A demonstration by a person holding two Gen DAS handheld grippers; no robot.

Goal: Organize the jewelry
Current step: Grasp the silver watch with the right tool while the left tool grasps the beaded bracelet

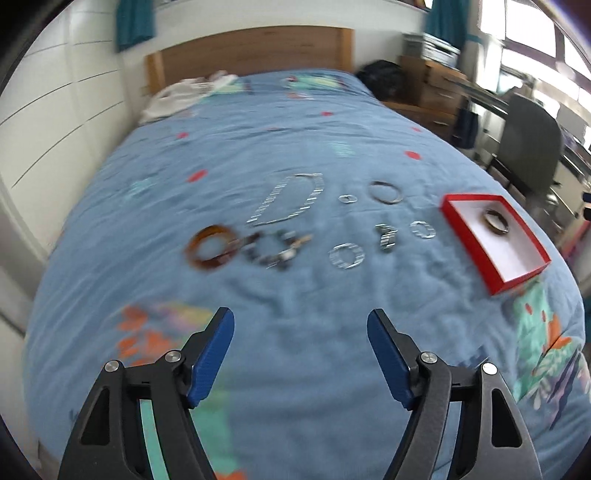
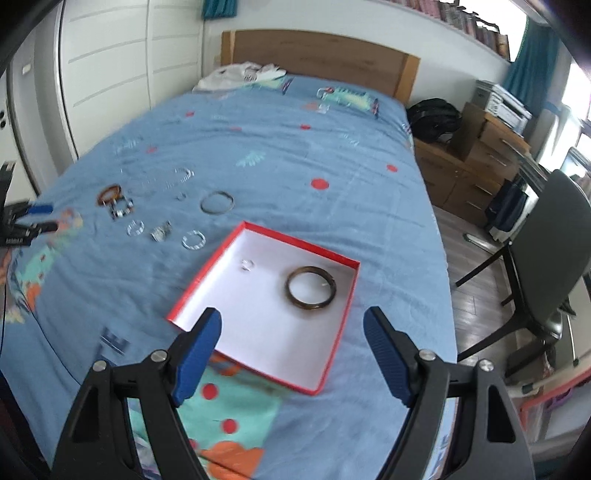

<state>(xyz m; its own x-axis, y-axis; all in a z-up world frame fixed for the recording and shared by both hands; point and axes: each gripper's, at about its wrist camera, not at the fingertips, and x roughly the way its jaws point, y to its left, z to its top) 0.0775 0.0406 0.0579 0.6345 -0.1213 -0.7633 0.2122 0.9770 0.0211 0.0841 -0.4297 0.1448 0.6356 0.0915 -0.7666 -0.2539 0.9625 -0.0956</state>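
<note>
Legible text, labels, brands, numbers, signs: none. The bedspread (image 2: 258,155) carries only printed shapes and dots; the book spines on the far shelf (image 2: 476,26) are too blurred to read.

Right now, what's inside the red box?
In the red box lie a dark brown bangle near the far right corner and a small clear ring. The rest of the white floor shows bare; the right gripper's fingers cover the near edge.

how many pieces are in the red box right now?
2. A dark brown bangle lies near the far right corner of the red box; a small clear ring lies toward its far left side. Nothing appears hidden.
</note>
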